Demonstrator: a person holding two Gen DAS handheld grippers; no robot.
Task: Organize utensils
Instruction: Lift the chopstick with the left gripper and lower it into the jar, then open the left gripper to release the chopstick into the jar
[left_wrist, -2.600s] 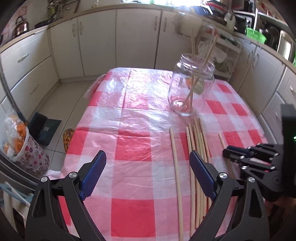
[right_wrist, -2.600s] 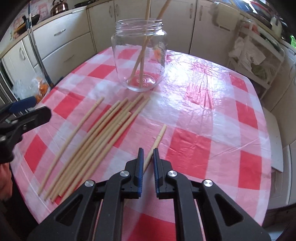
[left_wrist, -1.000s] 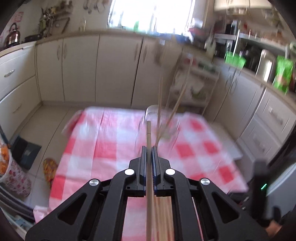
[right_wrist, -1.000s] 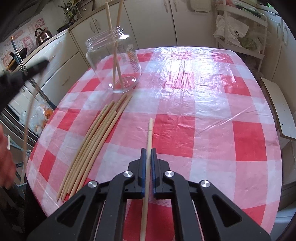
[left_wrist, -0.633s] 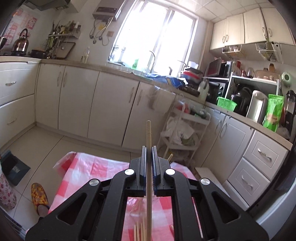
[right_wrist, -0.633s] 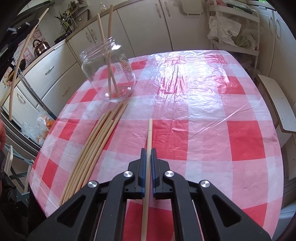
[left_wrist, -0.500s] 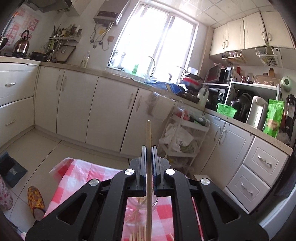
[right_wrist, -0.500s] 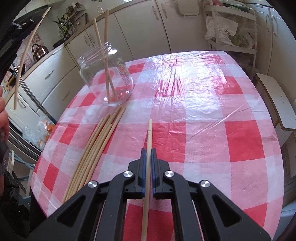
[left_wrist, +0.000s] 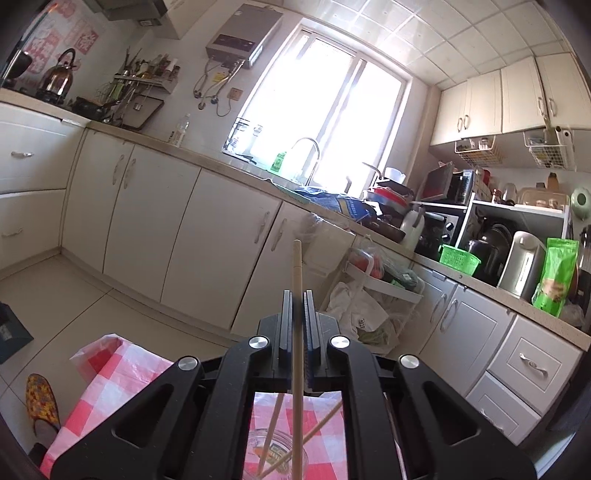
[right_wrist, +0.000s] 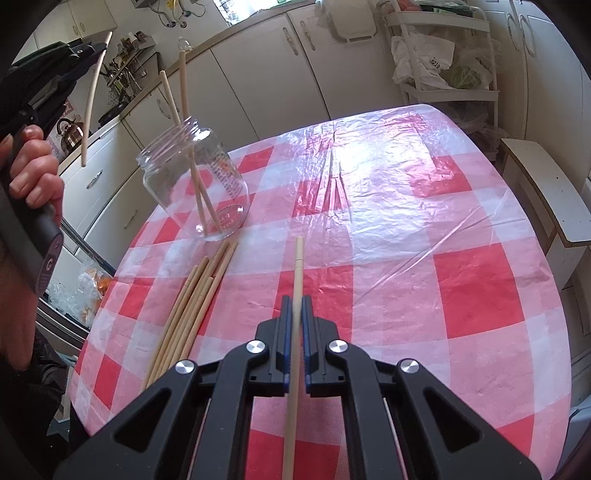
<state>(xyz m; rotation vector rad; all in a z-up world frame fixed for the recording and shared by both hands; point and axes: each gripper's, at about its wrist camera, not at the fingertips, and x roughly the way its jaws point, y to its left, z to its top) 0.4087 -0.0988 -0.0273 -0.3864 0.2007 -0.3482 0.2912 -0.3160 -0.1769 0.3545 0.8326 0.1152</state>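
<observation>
My left gripper (left_wrist: 297, 295) is shut on a wooden chopstick (left_wrist: 297, 266), held upright high above the glass jar (left_wrist: 275, 456), whose rim shows just below the fingers. In the right wrist view the left gripper (right_wrist: 96, 46) holds that chopstick (right_wrist: 91, 99) up and to the left of the jar (right_wrist: 195, 177), its lower tip clear of the rim. The jar holds two chopsticks (right_wrist: 192, 147). My right gripper (right_wrist: 294, 301) is shut on another chopstick (right_wrist: 297, 266) above the table. Several loose chopsticks (right_wrist: 192, 299) lie in a bundle in front of the jar.
The table carries a red and white checked cloth (right_wrist: 461, 280) under clear plastic. White kitchen cabinets (left_wrist: 184, 240) surround it. A wire rack with bags (right_wrist: 443, 55) and a white stool (right_wrist: 546, 184) stand to the right. A slipper (left_wrist: 42, 402) lies on the floor.
My left gripper closed on a chopstick from the table, lifted it and tilted it upright over the jar. My right gripper took a chopstick too and has risen slightly.
</observation>
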